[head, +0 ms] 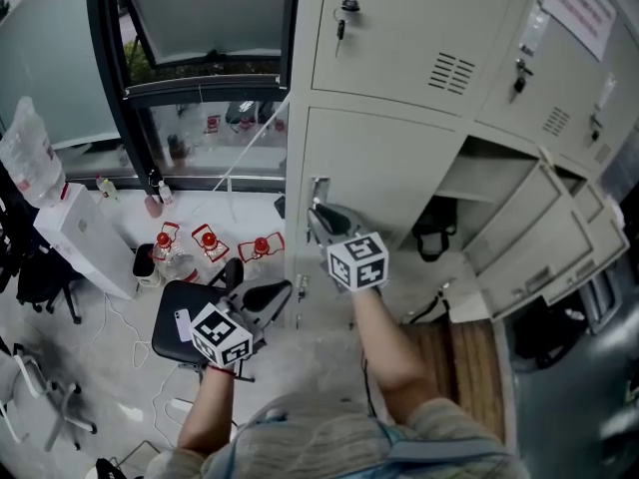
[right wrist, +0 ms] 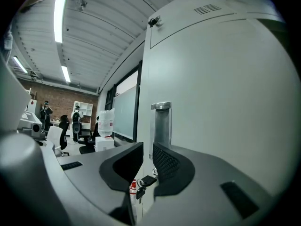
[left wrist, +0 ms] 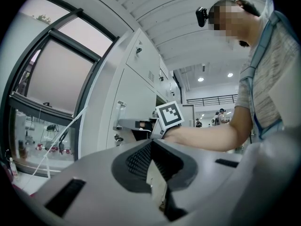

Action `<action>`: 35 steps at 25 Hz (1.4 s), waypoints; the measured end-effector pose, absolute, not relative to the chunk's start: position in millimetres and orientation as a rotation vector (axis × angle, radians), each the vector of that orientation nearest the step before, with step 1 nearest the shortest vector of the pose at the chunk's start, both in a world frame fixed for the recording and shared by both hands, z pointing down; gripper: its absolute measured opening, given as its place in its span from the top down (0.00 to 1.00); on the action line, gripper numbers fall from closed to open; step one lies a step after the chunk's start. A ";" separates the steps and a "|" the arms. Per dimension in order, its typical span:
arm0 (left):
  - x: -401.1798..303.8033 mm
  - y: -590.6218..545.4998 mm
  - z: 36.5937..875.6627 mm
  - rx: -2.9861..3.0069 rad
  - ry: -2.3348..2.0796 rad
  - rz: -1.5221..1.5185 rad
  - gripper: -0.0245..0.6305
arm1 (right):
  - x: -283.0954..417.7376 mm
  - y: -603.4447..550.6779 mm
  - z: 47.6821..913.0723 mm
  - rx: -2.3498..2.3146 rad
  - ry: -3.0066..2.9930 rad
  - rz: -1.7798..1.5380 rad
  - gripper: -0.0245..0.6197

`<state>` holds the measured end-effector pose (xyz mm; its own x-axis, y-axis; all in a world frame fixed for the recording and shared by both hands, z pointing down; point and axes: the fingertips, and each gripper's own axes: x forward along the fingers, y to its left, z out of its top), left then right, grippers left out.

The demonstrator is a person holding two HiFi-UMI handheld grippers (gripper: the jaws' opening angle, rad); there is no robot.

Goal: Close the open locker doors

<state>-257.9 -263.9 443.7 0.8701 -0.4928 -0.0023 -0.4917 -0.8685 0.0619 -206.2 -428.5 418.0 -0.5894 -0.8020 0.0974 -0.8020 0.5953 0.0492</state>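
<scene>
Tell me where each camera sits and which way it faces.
Head view: on the person's head, looking steeply down the lockers to the floor; both arms, left claw and right claw show.
Left gripper view: rides the left claw, facing the lockers and window; the right claw, right arm and torso show.
Right gripper view: rides the right claw, close to a closed door, facing its recessed handle; only its own jaws show.
Shared: head and left gripper views both show the right claw near that handle.

Your right gripper (head: 321, 218) at the lockers.
Its tips sit by the metal handle (head: 319, 188) of a closed pale grey metal locker door (head: 389, 168); further right, matching grey doors (head: 519, 233) hang open.
</scene>
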 end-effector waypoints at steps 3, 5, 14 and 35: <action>-254.7 -261.8 441.5 2.988 -0.773 -0.025 0.96 | -201.4 -420.3 415.5 1.375 -2.712 0.001 0.87; -250.9 -259.6 439.9 2.996 -0.760 -0.025 0.96 | -197.1 -412.5 411.7 1.381 -2.719 -0.008 0.87; -222.4 -247.7 441.8 3.002 -0.686 -0.026 0.96 | -168.3 -366.1 400.6 1.398 -2.738 -0.013 0.87; -62.0 -217.5 418.8 3.063 -0.408 0.011 0.96 | -15.8 -258.2 379.6 1.551 -2.728 0.000 0.87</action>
